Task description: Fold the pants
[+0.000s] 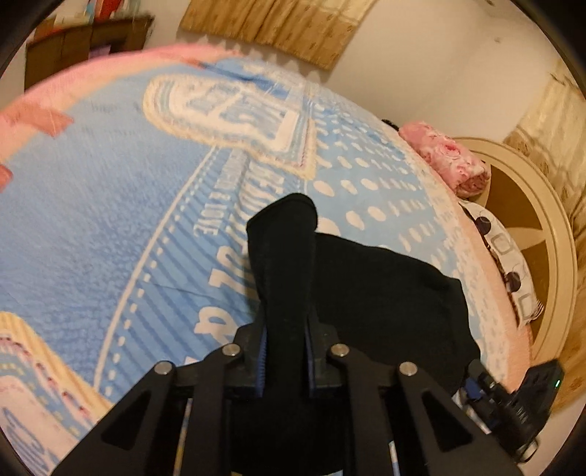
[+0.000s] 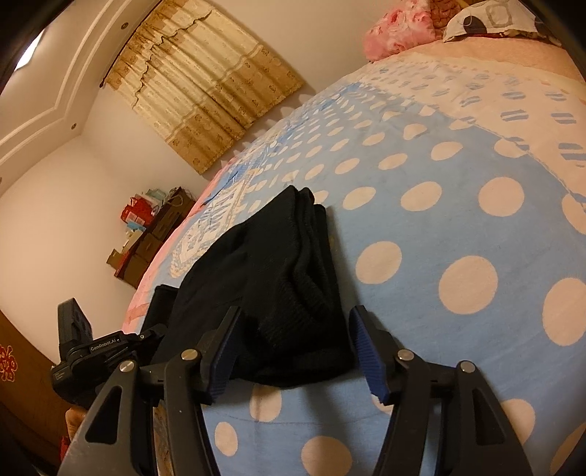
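Left tool (image 1: 284,359) clamped on black pants (image 1: 384,285), right tool (image 2: 293,351) jaws apart

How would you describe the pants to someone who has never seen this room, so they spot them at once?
Find the bed with its blue blanket dotted with cream spots. The pants lie on that blanket, bunched in folded layers, far from the pink pillow at the head. They are the only plain black thing on the bed.

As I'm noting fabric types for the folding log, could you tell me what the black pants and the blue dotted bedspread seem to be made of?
Black pants: probably a soft knit, matte, with fine ribbing along the folded edges. Blue dotted bedspread: seemingly plush fleece or terry, matte, with a fuzzy nap visible in the left wrist view.
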Tool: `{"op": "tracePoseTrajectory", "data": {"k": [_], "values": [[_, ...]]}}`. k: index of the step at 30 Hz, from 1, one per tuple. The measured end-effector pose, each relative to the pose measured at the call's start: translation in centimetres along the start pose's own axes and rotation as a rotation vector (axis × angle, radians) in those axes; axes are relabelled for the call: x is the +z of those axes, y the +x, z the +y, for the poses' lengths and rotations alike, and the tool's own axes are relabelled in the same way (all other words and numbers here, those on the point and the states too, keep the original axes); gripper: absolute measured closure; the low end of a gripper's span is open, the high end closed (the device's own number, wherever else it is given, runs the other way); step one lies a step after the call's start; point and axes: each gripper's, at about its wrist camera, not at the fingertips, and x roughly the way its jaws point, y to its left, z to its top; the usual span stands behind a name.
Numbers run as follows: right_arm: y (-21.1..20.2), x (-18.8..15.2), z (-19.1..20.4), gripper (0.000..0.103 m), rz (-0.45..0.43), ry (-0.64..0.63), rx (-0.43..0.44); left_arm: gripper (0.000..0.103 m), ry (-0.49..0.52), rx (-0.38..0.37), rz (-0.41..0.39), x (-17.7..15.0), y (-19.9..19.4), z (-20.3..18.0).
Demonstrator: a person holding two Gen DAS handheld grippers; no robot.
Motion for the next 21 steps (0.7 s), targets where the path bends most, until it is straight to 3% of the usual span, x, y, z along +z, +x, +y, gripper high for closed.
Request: {"op": "tracePoseTrajectory", "data": {"k": [4,8,12,16,21], "values": [[-1.4,0.9,-1.4,0.042,-0.046,0.027,0.001,0.087,-0.011,0.003,-0.001,-0.1,-0.6,1.0],[-0.9,1.7,-2.7,0.032,-0.019,0.102,0.037,0.087,-0.05,-0.018,0.011,-0.3,-1.1,1.8],[-0.1,1.2,-1.6,0.029,0.04,0.098,0.112,0.087,-0.061,0.0,0.024,-0.4,-1.4,3.0],[0.6,-0.1,0.4,0.028,0.081,0.046,0.084,0.087,-0.129,-0.017,0.041,-0.6,-0.9,4.7],[1.9,-0.7,2.6,0.017,0.104,-0.01,0.074,0.087,-0.086,0.032,0.035,-0.8,-0.5,3.9]]}}
